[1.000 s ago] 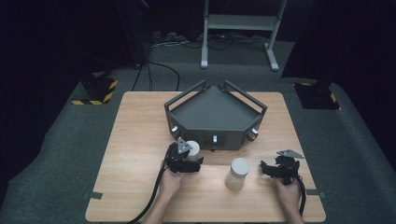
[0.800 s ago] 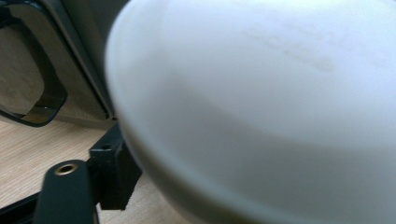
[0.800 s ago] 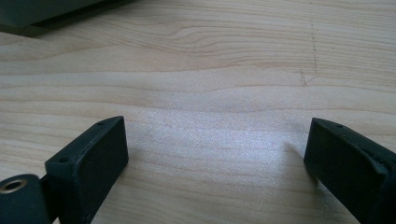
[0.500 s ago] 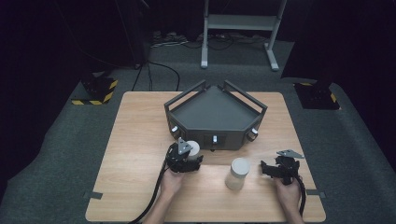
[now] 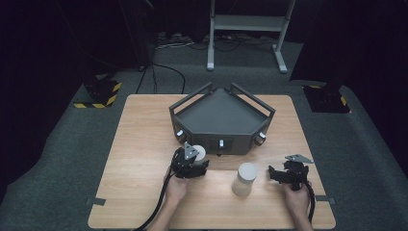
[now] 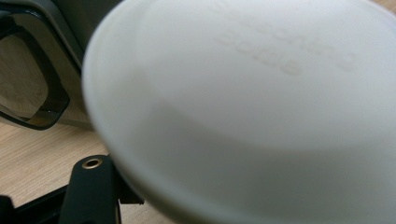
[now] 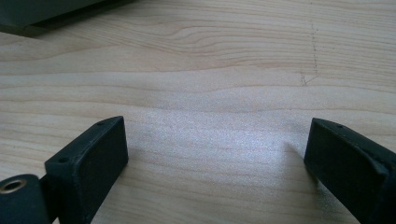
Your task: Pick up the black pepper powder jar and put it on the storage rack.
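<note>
Near the table's front edge, just before the dark grey tray [image 5: 221, 115], the left gripper [image 5: 195, 161] has just closed its jaws on a white jar [image 5: 198, 153], whose rounded side looms close in the left gripper view [image 6: 261, 121]. A second white jar [image 5: 245, 178] stands between the hands. The right gripper [image 5: 281, 174] rests wide open, its jaws holding nothing over bare wood [image 7: 210, 93]

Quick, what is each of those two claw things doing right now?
Left gripper: jaws have just closed on the white jar.
Right gripper: open, holding nothing, over the table.
</note>
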Available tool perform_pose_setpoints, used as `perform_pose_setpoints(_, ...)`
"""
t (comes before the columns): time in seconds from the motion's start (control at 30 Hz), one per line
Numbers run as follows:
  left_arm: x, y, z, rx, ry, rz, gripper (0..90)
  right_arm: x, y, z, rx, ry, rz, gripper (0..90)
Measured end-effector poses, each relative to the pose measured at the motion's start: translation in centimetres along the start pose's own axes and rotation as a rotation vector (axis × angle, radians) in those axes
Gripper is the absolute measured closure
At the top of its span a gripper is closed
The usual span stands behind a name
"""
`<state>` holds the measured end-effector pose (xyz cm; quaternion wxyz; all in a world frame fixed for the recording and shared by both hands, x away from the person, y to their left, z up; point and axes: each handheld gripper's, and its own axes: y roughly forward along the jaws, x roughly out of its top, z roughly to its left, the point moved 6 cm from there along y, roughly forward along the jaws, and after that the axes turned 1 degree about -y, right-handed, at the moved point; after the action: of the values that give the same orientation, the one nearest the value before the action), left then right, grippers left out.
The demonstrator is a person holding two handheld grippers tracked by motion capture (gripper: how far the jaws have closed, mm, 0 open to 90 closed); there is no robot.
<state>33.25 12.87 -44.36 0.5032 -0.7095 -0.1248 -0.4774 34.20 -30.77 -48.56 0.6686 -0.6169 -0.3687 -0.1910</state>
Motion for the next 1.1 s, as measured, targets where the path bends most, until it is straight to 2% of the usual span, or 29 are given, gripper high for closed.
perform_pose_setpoints(0.17, 0.2, -0.1, -0.1, -0.011, 0.019, 0.015, 33.5, 0.0, 0.0, 0.0, -0.001, 0.0, 0.0, 5.6)
perform_pose_setpoints(0.4, 0.4, -0.2, -0.1, -0.026, 0.017, 0.019, 33.6, 0.0, 0.0, 0.0, 0.0, 0.0, 0.001, 5.6)
perform_pose_setpoints(1.1, 2.0, -1.4, -0.2, -0.046, 0.043, 0.03, 33.7, 0.0, 0.0, 0.0, 0.0, 0.0, 0.001, 5.6)
